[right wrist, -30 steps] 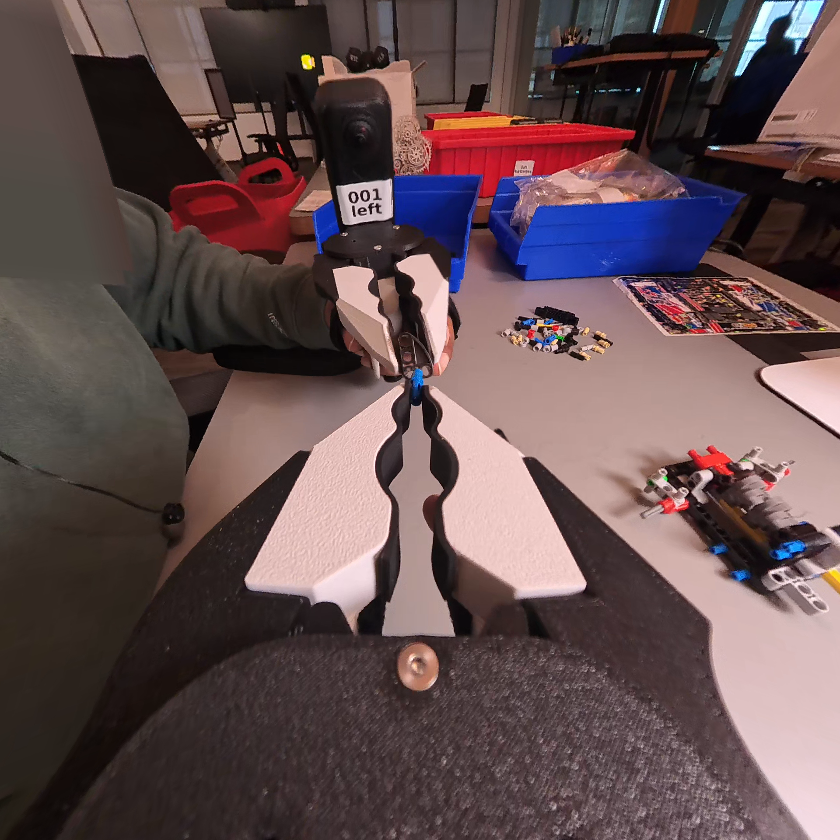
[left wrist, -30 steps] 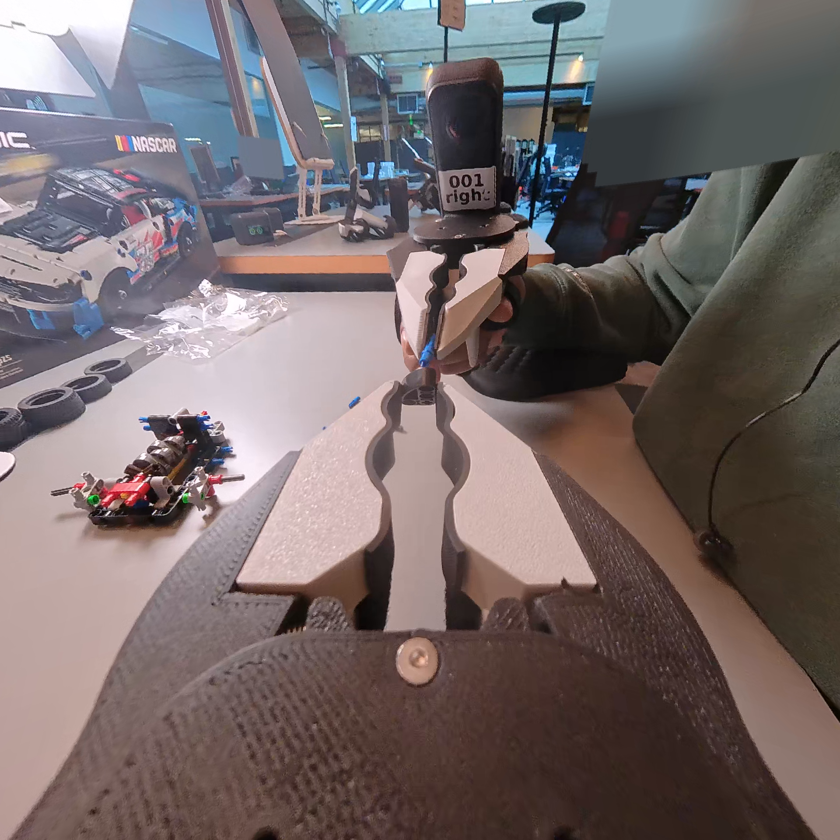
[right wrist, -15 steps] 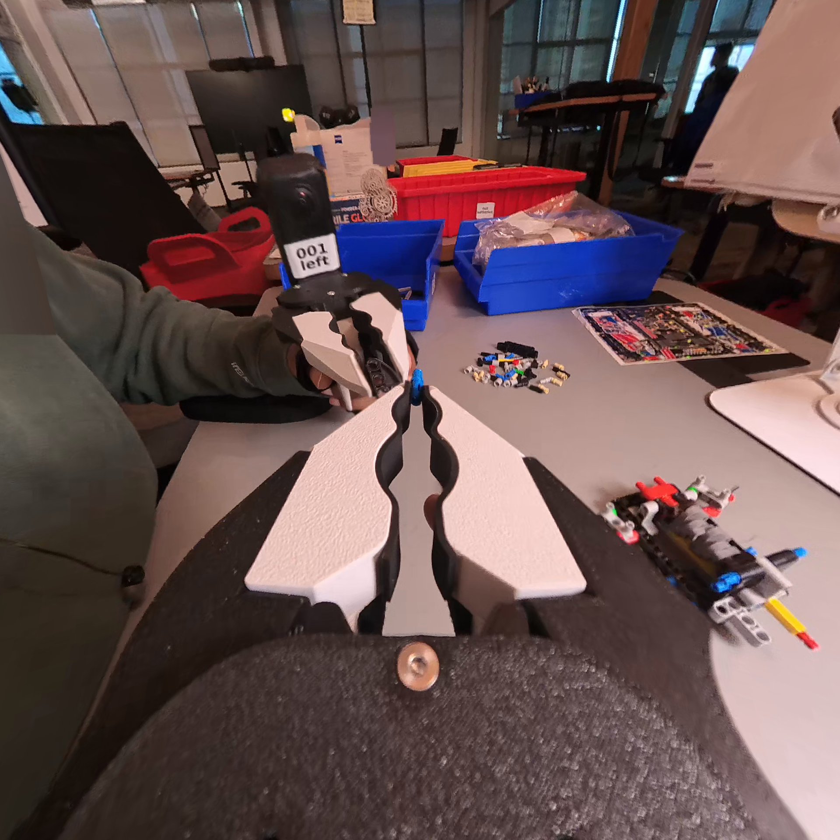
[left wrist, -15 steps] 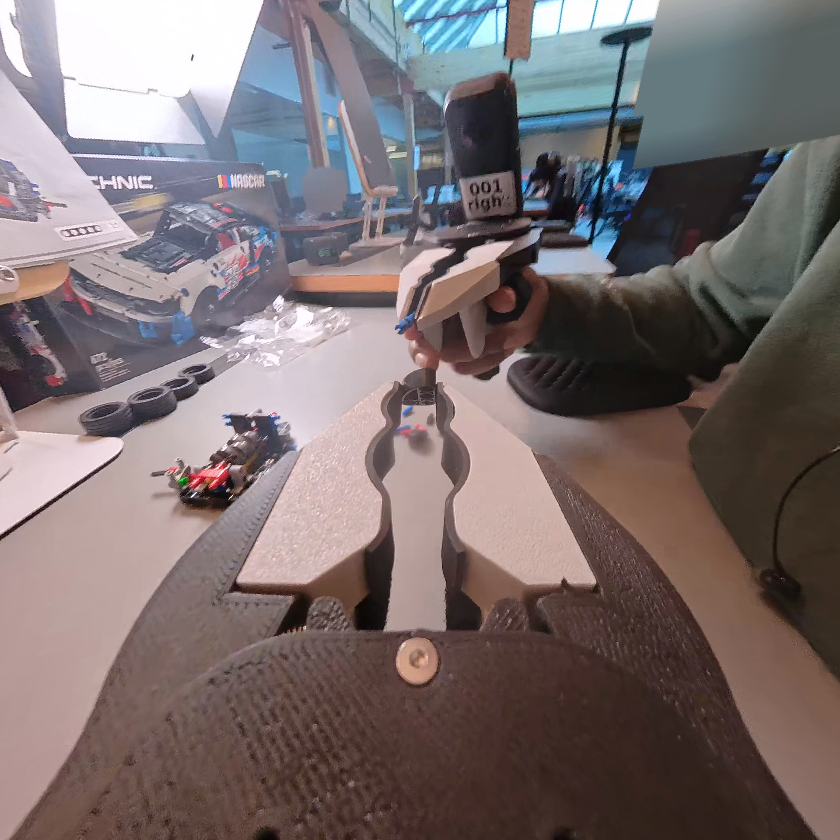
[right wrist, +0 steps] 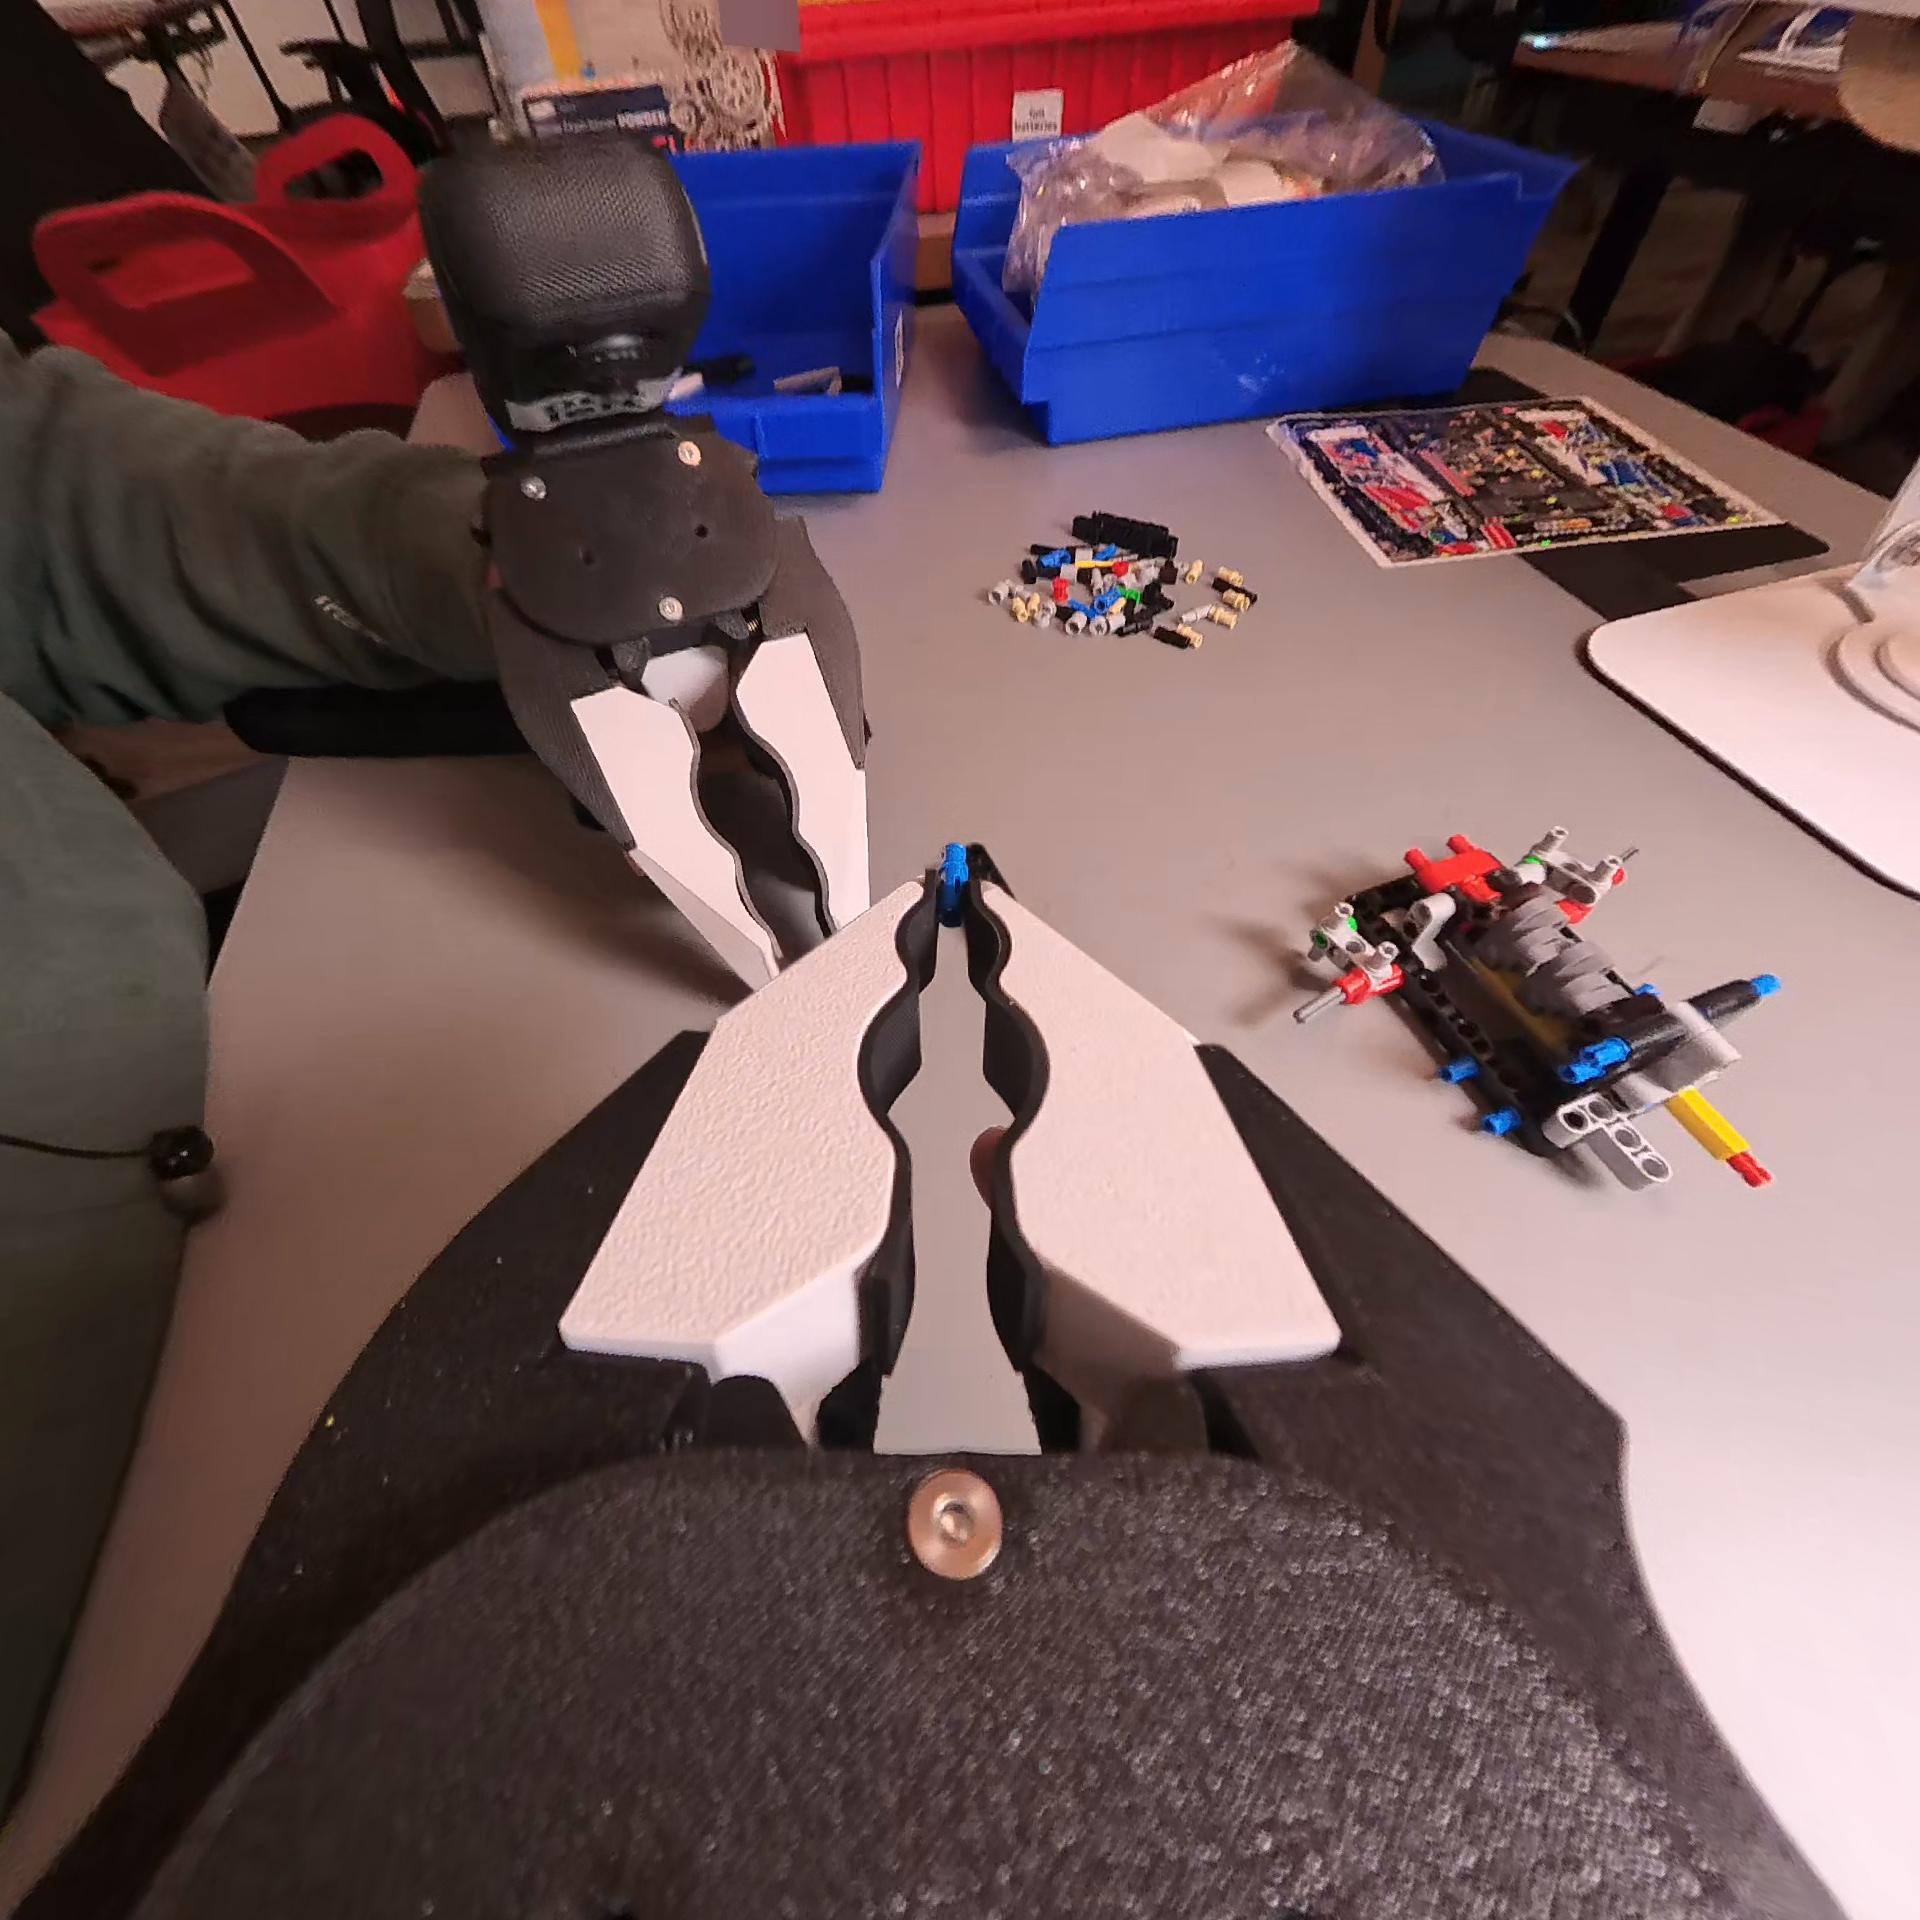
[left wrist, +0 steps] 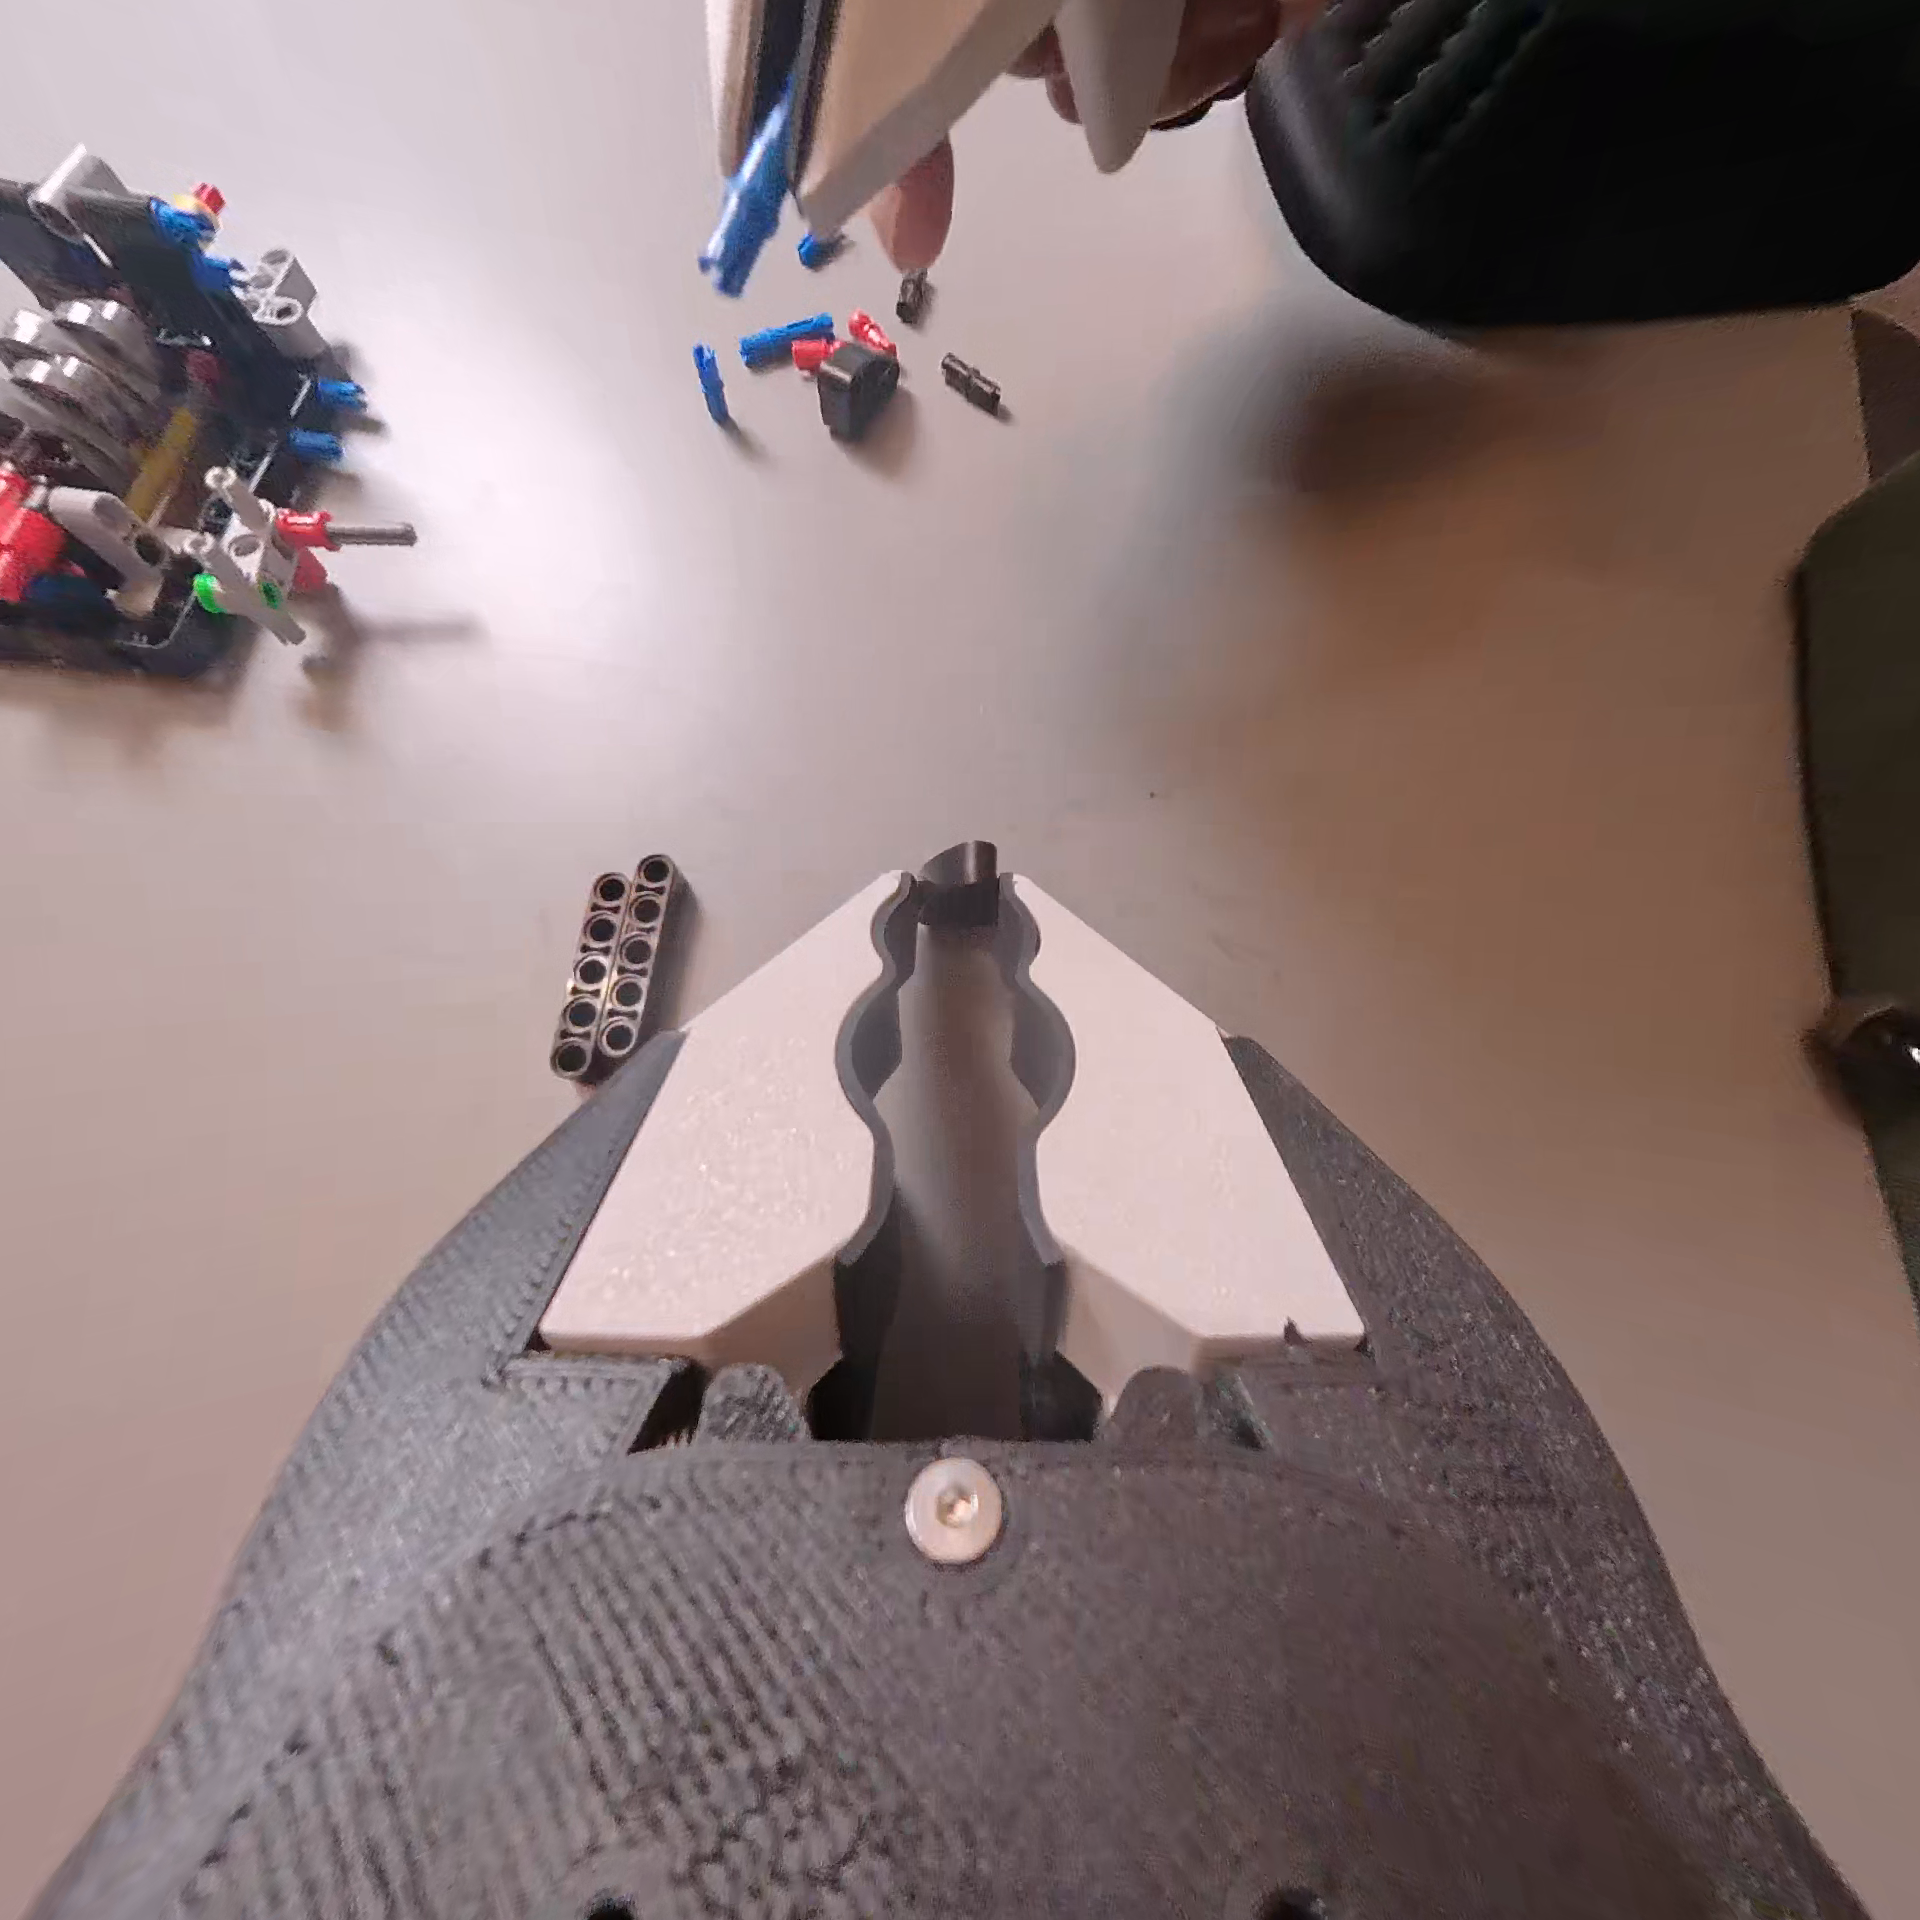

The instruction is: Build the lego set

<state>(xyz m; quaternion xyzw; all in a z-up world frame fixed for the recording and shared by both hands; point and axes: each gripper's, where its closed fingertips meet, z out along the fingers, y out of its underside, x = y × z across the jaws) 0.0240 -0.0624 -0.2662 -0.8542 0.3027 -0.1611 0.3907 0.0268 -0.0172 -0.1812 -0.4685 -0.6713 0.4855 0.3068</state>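
Your left gripper [left wrist: 957, 885] pinched one small black plastic piece [left wrist: 960, 878]; your right gripper [right wrist: 951, 881] clamped one blue plastic pin [right wrist: 951, 871]. Two black holed beams [left wrist: 619, 966] lay beside.

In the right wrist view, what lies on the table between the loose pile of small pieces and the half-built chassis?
Nothing: the right wrist view shows bare grey table between pile and chassis.

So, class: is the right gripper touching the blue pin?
Touching. In the right wrist view the right gripper is shut on the blue pin, pinched between its fingertips.
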